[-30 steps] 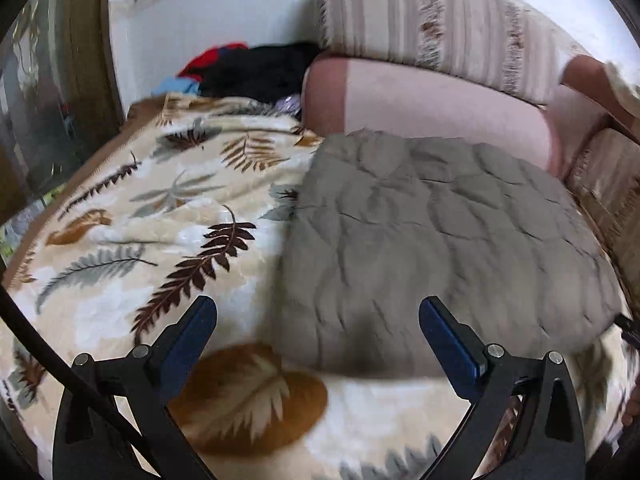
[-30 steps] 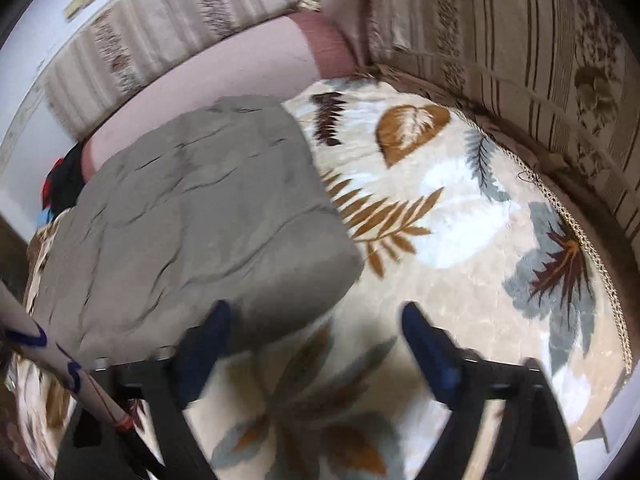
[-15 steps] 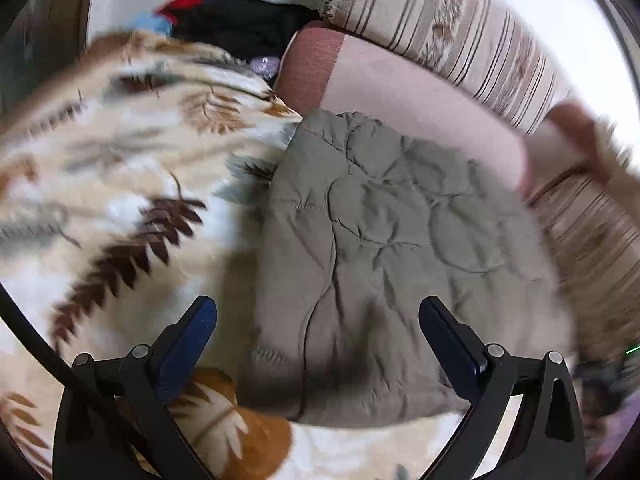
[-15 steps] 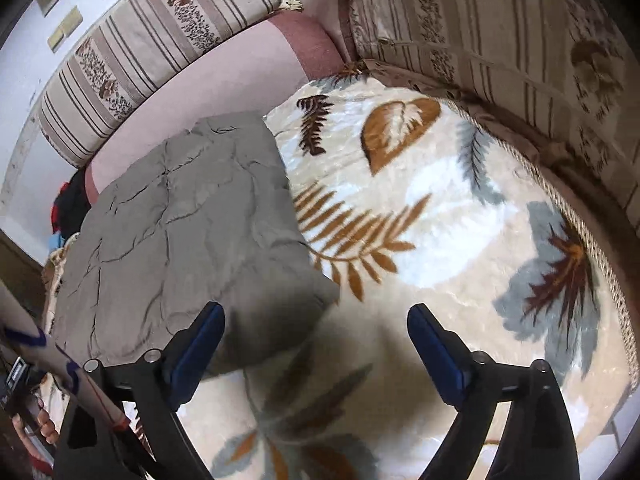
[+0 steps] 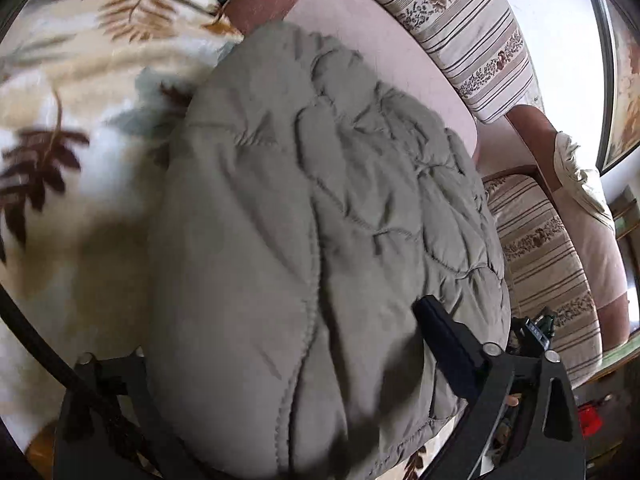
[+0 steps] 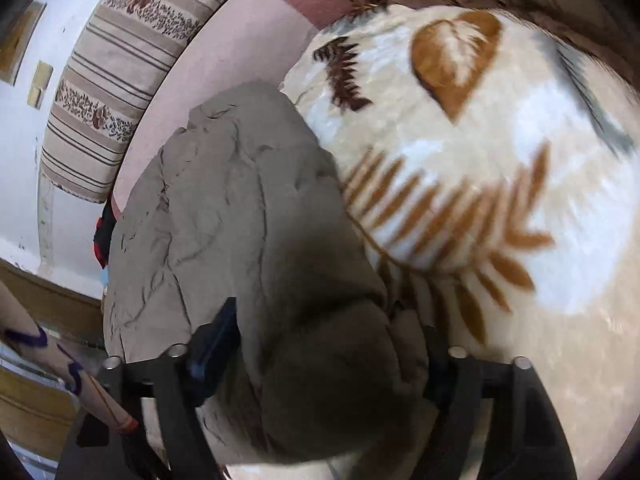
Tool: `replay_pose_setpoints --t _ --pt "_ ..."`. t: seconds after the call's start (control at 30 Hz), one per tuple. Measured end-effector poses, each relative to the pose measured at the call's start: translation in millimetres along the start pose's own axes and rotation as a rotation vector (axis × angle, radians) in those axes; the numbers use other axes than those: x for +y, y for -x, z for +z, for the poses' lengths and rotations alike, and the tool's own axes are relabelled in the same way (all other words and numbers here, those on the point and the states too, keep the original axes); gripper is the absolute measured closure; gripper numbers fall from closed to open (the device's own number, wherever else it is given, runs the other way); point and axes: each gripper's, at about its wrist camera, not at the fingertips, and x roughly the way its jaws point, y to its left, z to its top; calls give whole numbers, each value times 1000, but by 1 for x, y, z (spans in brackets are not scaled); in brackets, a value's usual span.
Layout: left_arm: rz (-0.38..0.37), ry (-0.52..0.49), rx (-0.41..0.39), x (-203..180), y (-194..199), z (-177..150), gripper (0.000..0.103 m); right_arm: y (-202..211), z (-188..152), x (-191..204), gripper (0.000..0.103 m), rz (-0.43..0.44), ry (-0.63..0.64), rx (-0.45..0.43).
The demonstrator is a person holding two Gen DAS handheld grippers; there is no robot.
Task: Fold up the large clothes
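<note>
A folded grey-green quilted jacket (image 5: 320, 220) lies on a leaf-patterned fleece blanket (image 5: 68, 128). My left gripper (image 5: 280, 360) is open, and the jacket's near edge fills the space between its fingers; the left finger is mostly hidden under the fabric. In the right wrist view the jacket (image 6: 240, 220) bulges between the fingers of my right gripper (image 6: 324, 352), which is still wide apart and straddles the near corner. The blanket (image 6: 500, 160) spreads to the right.
A pink sofa back (image 5: 360, 28) with striped cushions (image 5: 460, 20) runs behind the jacket. A second striped cushion (image 5: 548, 264) stands at the right. Dark clothes (image 6: 102, 236) lie at the far end. A patterned sleeve (image 6: 60, 360) shows at lower left.
Both grippers have moved forward and down onto the jacket's near edge. The jacket now lies between the fingers of each, where before it lay ahead of them.
</note>
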Motion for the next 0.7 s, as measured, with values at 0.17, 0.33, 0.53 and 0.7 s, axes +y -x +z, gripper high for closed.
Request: replay_pose_setpoints --t 0.17,0.33,0.53,0.7 --pt "132 -20 -11 -15 9 -3 15 -3 7 5 29 -19 16 -8" --pt "334 -161 -121 -54 41 -21 15 16 -15 -3 16 -65 3 -59" --pt "521 -285 -328 -95 101 -58 11 72 -55 8 16 -160 162 -145" --pt "599 -330 -453 -126 140 -94 4 100 -98 37 14 -187 292 -175"
